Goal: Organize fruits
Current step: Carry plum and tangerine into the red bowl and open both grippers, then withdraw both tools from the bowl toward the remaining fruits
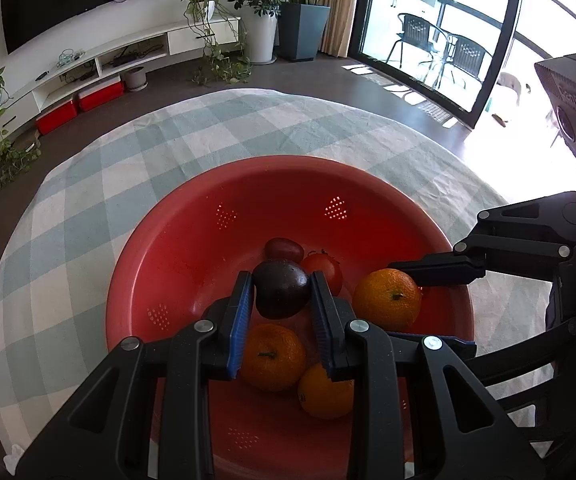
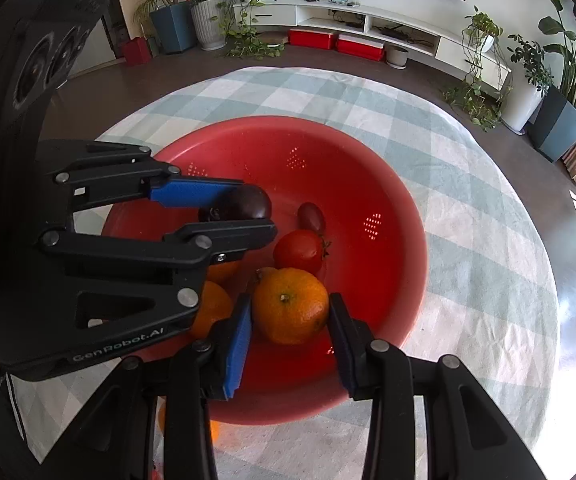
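Note:
A red colander bowl (image 1: 176, 240) (image 2: 388, 160) stands on the checked tablecloth. My left gripper (image 1: 282, 292) (image 2: 224, 208) is shut on a dark purple fruit (image 1: 282, 290) (image 2: 248, 204) and holds it over the bowl. My right gripper (image 2: 290, 312) (image 1: 412, 304) is shut on an orange (image 2: 290, 306) (image 1: 388, 298) over the bowl's near side. In the bowl lie a red tomato (image 1: 326, 270) (image 2: 300, 252), a small dark red fruit (image 1: 284, 249) (image 2: 311, 216) and two more oranges (image 1: 272, 356) (image 1: 322, 394).
The checked tablecloth (image 1: 88, 200) (image 2: 468, 220) covers a round table. Something orange (image 2: 212, 432) shows on the cloth below the bowl's near rim. Beyond are a TV cabinet (image 1: 100, 60), potted plants (image 1: 260, 20) and red boxes (image 2: 332, 40) on the floor.

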The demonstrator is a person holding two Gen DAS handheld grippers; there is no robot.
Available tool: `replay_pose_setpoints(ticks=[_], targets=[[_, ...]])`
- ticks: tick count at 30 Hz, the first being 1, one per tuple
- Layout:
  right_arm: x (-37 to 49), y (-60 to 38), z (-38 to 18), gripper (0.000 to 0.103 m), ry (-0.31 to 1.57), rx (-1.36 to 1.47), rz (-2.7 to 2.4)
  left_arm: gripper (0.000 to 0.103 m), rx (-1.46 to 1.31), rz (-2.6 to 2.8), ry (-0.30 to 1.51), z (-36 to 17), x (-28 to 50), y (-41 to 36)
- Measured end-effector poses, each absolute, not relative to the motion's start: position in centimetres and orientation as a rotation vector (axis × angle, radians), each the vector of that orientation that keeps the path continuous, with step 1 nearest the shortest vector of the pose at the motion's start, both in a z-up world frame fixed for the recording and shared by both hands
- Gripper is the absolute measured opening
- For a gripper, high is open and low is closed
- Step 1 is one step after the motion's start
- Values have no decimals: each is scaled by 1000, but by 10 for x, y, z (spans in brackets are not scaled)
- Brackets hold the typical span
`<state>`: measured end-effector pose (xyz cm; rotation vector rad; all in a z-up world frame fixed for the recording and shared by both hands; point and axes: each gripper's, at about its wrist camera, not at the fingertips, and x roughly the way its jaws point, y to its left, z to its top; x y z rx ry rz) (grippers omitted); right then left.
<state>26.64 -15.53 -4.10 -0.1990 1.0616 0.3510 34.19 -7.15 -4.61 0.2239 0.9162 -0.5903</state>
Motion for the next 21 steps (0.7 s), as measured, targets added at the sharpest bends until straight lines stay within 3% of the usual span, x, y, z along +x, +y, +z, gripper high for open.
replay_pose_setpoints(ticks=[21], targets=[[268, -148, -42, 42, 1041, -283, 319, 31, 217, -563, 935, -57, 348, -69]])
